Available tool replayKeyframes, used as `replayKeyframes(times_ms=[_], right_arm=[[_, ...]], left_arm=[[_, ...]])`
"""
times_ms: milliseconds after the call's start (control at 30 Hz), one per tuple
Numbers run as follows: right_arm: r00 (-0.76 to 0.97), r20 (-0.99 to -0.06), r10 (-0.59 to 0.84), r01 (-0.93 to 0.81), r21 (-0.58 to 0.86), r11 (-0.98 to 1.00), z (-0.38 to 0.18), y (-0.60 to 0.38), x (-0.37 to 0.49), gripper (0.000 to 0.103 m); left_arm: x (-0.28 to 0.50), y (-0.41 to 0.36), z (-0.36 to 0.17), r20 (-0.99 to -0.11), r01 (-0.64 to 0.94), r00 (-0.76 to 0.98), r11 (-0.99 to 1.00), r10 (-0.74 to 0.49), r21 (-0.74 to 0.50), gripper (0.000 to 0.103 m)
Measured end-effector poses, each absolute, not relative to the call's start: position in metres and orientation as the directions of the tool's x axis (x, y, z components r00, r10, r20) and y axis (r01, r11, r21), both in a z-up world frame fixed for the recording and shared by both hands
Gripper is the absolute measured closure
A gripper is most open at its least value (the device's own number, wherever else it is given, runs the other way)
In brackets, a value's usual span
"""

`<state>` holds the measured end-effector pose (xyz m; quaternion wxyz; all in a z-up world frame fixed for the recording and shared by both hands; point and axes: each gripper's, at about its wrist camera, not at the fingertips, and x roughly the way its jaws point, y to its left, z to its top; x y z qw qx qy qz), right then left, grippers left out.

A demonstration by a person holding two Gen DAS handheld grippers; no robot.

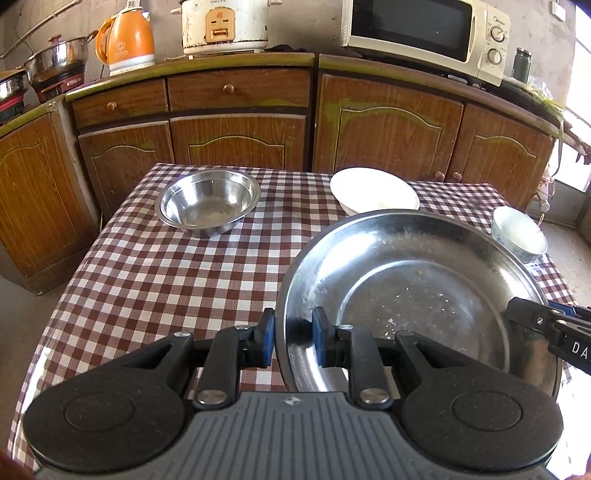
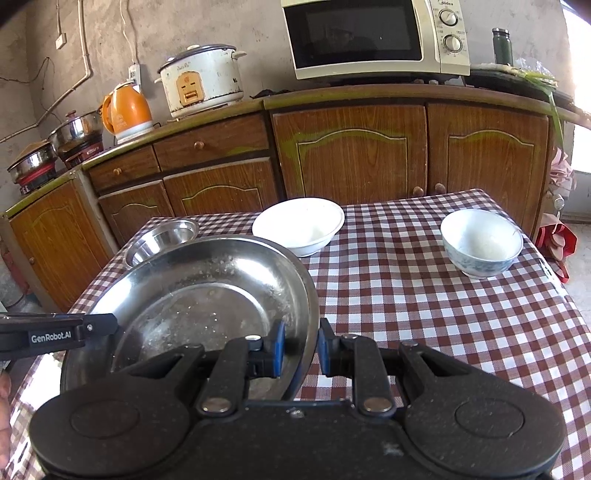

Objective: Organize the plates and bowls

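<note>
A large steel plate [image 1: 417,291] is held over the checked table [image 1: 166,273] between both grippers. My left gripper [image 1: 293,334] is shut on the plate's left rim. My right gripper [image 2: 301,345] is shut on the right rim of the steel plate [image 2: 207,295], and its tip shows in the left wrist view [image 1: 532,317]. A steel bowl [image 1: 208,203] sits at the far left of the table. A white bowl [image 1: 373,190] sits at the far middle. A small blue-patterned bowl [image 1: 519,232] stands at the right edge.
Wooden cabinets [image 1: 240,110] stand behind the table, carrying a microwave [image 1: 424,33], a rice cooker [image 1: 223,26], an orange kettle [image 1: 127,42] and a pot [image 1: 59,59]. The table's right edge [image 2: 569,295] drops off by the small bowl [image 2: 480,243].
</note>
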<state>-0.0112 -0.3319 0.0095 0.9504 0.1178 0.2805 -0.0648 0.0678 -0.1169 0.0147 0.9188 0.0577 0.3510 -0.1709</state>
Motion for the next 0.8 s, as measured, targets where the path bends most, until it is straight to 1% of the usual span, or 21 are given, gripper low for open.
replayKeyframes(times_ms=[800], right_arm=[[0.845,-0.531,-0.063,0.191,0.19,0.963,0.017,-0.324,-0.062,0.078]], left_arm=[[0.031,-0.113,0.015,-0.661,0.359,0.695,0.933,-0.282,-0.02,0.08]])
